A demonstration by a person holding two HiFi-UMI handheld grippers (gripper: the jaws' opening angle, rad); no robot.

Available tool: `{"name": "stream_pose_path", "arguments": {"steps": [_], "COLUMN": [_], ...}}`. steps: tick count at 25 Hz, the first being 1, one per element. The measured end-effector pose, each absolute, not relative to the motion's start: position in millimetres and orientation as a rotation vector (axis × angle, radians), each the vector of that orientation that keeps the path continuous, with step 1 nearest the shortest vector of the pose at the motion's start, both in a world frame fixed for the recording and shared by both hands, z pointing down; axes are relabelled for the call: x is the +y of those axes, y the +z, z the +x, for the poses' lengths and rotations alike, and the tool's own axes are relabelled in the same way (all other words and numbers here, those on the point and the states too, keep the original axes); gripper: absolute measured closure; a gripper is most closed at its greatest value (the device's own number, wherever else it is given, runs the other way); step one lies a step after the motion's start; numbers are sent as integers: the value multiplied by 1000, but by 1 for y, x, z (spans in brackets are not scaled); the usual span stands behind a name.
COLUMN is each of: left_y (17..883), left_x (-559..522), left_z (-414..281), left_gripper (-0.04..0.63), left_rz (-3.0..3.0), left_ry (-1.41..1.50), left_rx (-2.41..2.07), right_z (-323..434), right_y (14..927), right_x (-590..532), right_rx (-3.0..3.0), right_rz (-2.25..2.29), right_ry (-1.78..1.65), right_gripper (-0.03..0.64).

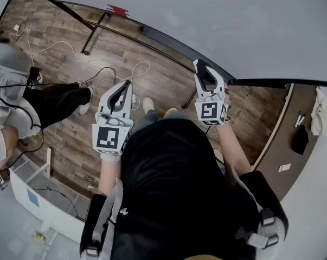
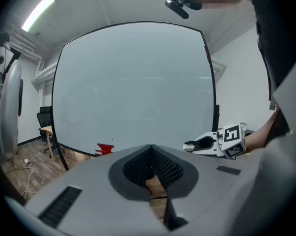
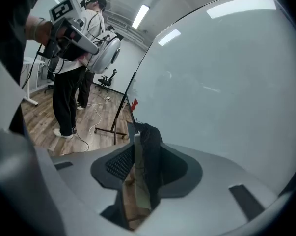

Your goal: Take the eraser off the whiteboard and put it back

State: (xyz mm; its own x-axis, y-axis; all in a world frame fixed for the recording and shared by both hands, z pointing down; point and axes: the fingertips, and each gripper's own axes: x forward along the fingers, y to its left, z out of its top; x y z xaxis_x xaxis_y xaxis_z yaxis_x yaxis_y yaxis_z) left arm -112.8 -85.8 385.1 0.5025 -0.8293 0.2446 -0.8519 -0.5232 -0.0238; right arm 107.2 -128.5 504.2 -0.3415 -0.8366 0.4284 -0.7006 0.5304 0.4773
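Observation:
I stand close to the large whiteboard (image 1: 233, 26), which fills both gripper views (image 2: 138, 82) (image 3: 226, 82). My right gripper (image 1: 203, 68) is shut on the eraser (image 3: 145, 151), a thin block with dark felt on one side and a pale back. It stands on edge between the jaws, just short of the board's lower edge. My left gripper (image 1: 121, 91) is held beside it, a little lower, with its jaws together and nothing in them (image 2: 151, 150). The right gripper (image 2: 193, 145) also shows in the left gripper view.
A red piece (image 2: 105, 148) sits at the board's bottom edge. The board's black stand (image 1: 93, 34) and loose cables (image 1: 114, 72) lie on the wood floor. Another person (image 3: 69, 82) stands at the left. A brown desk (image 1: 277, 145) with markers (image 1: 299, 118) is at the right.

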Motion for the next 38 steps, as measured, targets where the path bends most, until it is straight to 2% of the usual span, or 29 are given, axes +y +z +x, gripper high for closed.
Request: {"name": "stream_pose_path", "arguments": {"steps": [16, 38], "left_y": [405, 416], "left_x": [-81, -82], "left_z": [-104, -117], "left_gripper": [588, 588], "left_rz": [2557, 2534], "left_ry": [428, 449], "left_rx": [-1471, -1490], "right_z": [145, 151], "right_y": [579, 613], "right_x": [-146, -167], "right_rx": [-1908, -1735], "right_rz": [1160, 1097], "right_ry": [-286, -342], "right_gripper": [454, 453]}}
